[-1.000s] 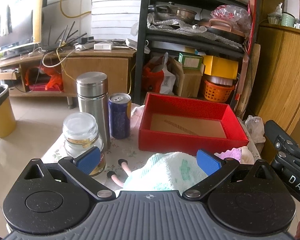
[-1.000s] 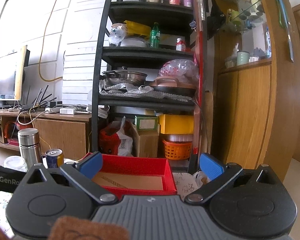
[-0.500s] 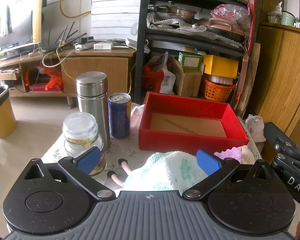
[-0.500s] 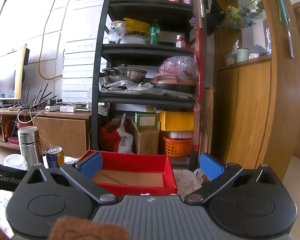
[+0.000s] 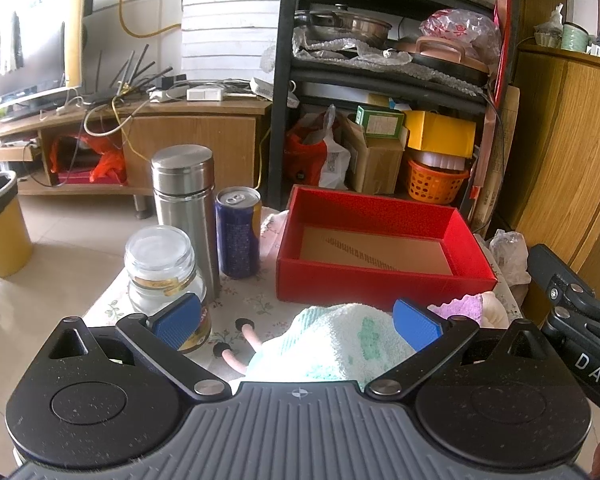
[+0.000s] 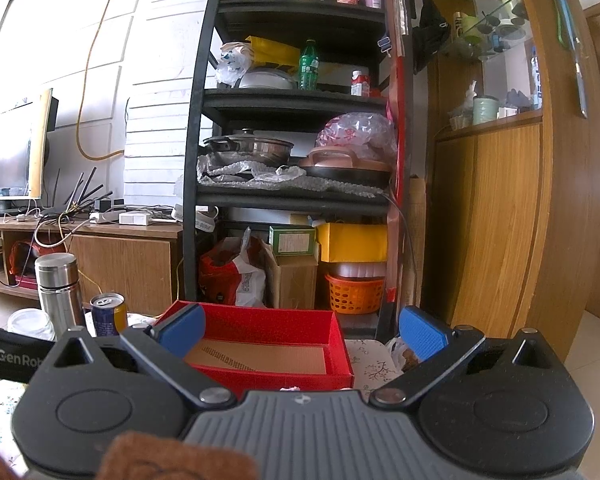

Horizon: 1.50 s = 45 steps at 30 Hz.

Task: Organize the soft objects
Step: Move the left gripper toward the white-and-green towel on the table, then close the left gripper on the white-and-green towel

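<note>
A white towel with green marks (image 5: 332, 344) lies bunched on the flowered tablecloth, between the fingers of my open left gripper (image 5: 298, 322). Pink stalks with black tips (image 5: 240, 346) stick out at its left. A pink cloth (image 5: 462, 308) and a pale soft thing (image 5: 494, 306) lie to its right. An empty red box (image 5: 380, 248) stands just behind. My right gripper (image 6: 302, 328) is open and empty, held above the table facing the red box (image 6: 268, 354). A brown furry thing (image 6: 172, 456) shows at the bottom edge of the right wrist view.
A glass jar (image 5: 162, 272), a steel flask (image 5: 186, 204) and a blue can (image 5: 238, 232) stand at the left of the table. A crumpled plastic bag (image 5: 508, 256) lies at the right edge. A black shelf rack (image 6: 292, 184) and wooden cabinet (image 6: 496, 232) stand behind.
The right gripper has tipped slightly downward, so the red box sits a bit higher in its view. The left gripper has not visibly moved.
</note>
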Motion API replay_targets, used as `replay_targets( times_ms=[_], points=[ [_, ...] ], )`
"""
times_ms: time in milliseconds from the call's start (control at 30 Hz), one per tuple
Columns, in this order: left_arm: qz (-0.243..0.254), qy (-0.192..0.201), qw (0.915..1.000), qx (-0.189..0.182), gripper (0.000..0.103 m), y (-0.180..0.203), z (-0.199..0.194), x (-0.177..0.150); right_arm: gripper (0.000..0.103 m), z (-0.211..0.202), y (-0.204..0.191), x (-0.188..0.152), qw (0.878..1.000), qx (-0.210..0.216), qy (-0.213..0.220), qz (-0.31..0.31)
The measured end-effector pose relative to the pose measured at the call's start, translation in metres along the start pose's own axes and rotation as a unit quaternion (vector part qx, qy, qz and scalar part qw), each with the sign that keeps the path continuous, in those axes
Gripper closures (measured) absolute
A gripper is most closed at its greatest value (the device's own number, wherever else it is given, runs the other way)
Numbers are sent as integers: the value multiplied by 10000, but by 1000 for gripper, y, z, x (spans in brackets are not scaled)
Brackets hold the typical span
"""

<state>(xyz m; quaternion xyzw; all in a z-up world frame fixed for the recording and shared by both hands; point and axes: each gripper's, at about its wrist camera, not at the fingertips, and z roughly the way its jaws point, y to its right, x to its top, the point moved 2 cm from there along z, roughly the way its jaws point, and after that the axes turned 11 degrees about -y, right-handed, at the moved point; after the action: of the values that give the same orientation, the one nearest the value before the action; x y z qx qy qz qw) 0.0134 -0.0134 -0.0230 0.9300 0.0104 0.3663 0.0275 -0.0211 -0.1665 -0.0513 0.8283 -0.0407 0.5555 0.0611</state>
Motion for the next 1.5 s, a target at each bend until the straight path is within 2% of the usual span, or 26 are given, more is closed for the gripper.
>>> replay_targets(
  times_ms=[600,733,833,933,1033,1067,1133,1267,1467,1500],
  points=[
    [231,-116,9996,-91,5,7,4,-2,25,-3,13,-2,9999,-117,-52,3],
    [246,-209,9993,-191,5,3,6,-1,25,0,24,-4,9997,-205,-163,9],
    [318,-333,9980,-441,6,0,10,1,25,6,41,-8,9987,-321,-379,141],
    [444,-546,9956,-614,12,6,17,-1,25,12,59,-16,9964,-347,-661,394],
    [672,-914,9921,-531,35,16,32,-5,25,17,73,-21,9937,-323,-888,610],
    [684,-1069,9904,-541,47,18,38,-7,25,18,76,-22,9931,-306,-920,661],
    [577,-1299,9881,-583,50,16,48,-11,25,18,81,-23,9925,-282,-944,725],
    [343,-1258,9896,-607,67,8,45,-7,25,18,85,-22,9919,-209,-972,792],
    [-118,-1423,9840,-1063,88,-13,37,-2,25,23,82,-21,9898,-95,-1134,862],
    [-185,-1441,9828,-1141,94,-16,35,-1,25,23,81,-21,9895,-59,-1152,873]
  ],
)
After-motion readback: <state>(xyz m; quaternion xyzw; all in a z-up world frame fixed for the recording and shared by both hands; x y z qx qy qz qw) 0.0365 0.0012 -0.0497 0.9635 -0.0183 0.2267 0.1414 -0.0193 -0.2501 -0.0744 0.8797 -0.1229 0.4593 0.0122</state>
